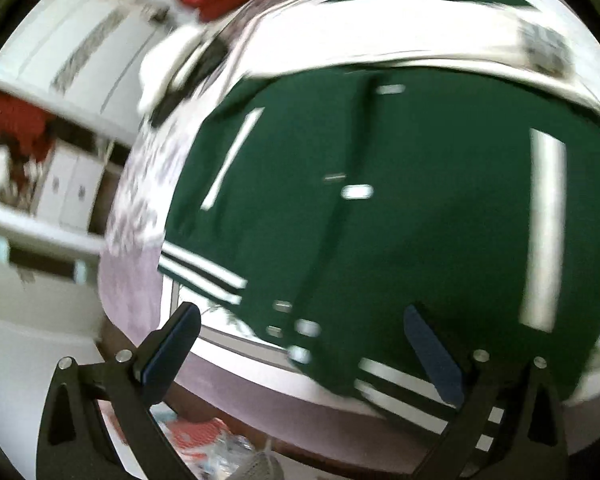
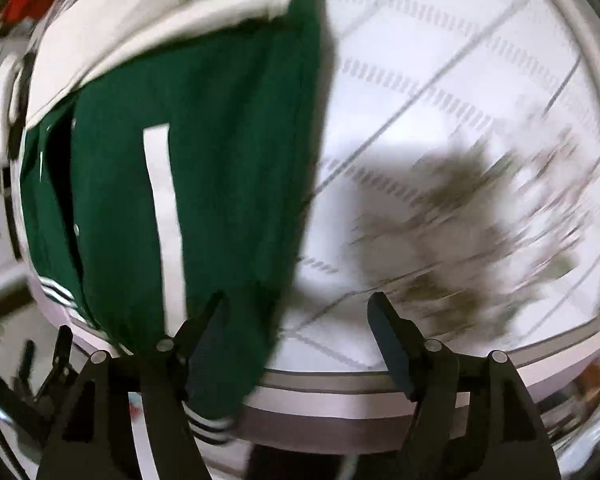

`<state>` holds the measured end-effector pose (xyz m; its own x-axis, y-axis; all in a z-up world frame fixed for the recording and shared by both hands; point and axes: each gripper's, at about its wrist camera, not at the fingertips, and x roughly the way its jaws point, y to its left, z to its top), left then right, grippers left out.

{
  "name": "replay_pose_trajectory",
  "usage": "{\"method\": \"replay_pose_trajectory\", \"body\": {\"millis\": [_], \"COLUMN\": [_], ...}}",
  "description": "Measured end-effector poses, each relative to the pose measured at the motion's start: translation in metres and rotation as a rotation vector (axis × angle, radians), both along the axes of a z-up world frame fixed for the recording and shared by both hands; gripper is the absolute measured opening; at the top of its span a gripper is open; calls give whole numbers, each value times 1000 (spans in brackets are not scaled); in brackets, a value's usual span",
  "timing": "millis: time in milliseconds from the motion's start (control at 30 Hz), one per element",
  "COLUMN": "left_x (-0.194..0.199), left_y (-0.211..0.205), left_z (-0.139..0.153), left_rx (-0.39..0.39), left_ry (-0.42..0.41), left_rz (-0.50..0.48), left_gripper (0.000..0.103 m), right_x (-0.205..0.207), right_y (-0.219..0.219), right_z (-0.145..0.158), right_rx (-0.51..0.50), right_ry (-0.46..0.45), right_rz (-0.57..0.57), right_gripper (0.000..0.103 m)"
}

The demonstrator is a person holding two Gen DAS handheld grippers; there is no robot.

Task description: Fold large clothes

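Both views smeared by motion blur; no writing or label readable. Green jacket (image 1: 400, 184) with white sleeves and striped cuffs laid flat on patterned bedspread (image 2: 440, 92), hem cut off by bed edge. Left gripper (image 1: 300, 344) held angled down above hem, fingers spread, nothing grasped. Right gripper (image 2: 296, 332) tilted down at jacket's side edge, fingers parted, nothing pinched.

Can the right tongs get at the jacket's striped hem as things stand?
Probably yes. The right tongs stand open and empty, and the green jacket has its striped hem by the left finger at the bed edge, with nothing over it.
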<state>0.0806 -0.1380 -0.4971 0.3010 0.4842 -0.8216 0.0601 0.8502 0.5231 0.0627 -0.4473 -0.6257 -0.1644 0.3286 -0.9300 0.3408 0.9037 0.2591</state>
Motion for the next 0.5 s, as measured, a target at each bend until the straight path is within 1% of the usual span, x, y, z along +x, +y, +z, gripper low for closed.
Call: {"method": "replay_pose_trajectory", "body": {"millis": [33,67,100,133,167,200,267,333,367,433,500], "left_x": [-7,-14,-20,-28,-36,-44,-52,-57,-56,-49,-36], "left_y": [-25,-45,-69,-92,-116,-137,-164,-179,-181,-175,-165], "left_z": [-1,-3,-7,-13,-21,-33,-55,-83,-96,-109,-110], "left_rx": [27,52,86,121,165,209,261,299,335,374,400], "left_ry": [2,5,12,18,23,30,57,108,128,126,100], "left_rz": [-41,-77,-125,-174,-229,-280,-338,-371,-376,-358,-317], "left_gripper": [103,103,103,103,103,103,103,103,103,103,103], "right_x": [1,1,0,-8,-10,-17,-19,-23,-23,-20,-16], "right_y": [-14,-23,-42,-71,-82,-108,-139,-171,-182,-206,-217], "right_z": [9,12,17,13,14,13,9,1,-2,-6,-8], "right_rx": [-28,-37,-45,-46,-51,-63,-82,-83,-77,-79,-69], "right_ry": [-17,-19,-15,-13,-10,-6,7,28,32,35,28], "right_rz": [26,36,44,45,40,26,0,-50,-73,-106,-110], "right_gripper": [73,73,73,73,73,73,73,73,73,73,73]}}
